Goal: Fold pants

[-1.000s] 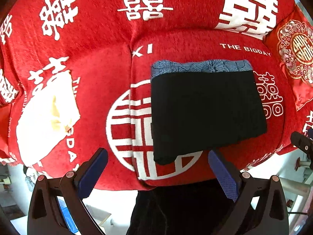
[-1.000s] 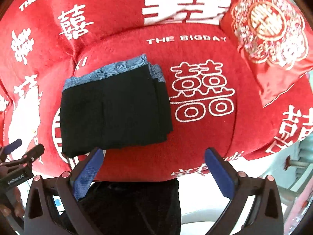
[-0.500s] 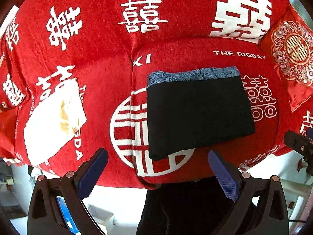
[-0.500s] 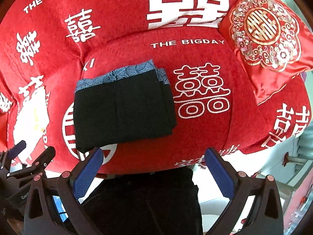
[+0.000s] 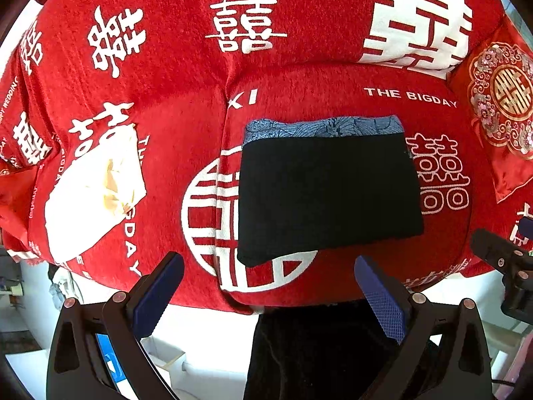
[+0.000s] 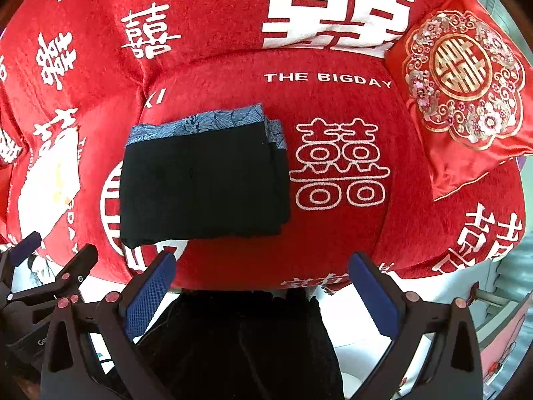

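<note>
Both released claws, left claw (image 5: 268,286) and right claw (image 6: 261,283), have backed away from the folded black pants (image 5: 328,193); beyond them, the red sofa cover (image 5: 186,106) reads "THE BIGDAY".

The folded black pants (image 5: 328,196) are laid flat on the red sofa cover (image 5: 186,106), with a blue patterned band seen along their far edge. A white cloth (image 5: 90,196) is seen well apart to the left of the pants. The left gripper (image 5: 268,295) is held wide apart, in front of the pants, touching nothing.

Black tongs (image 5: 268,295), blue pads (image 5: 379,303), copper screws
</note>
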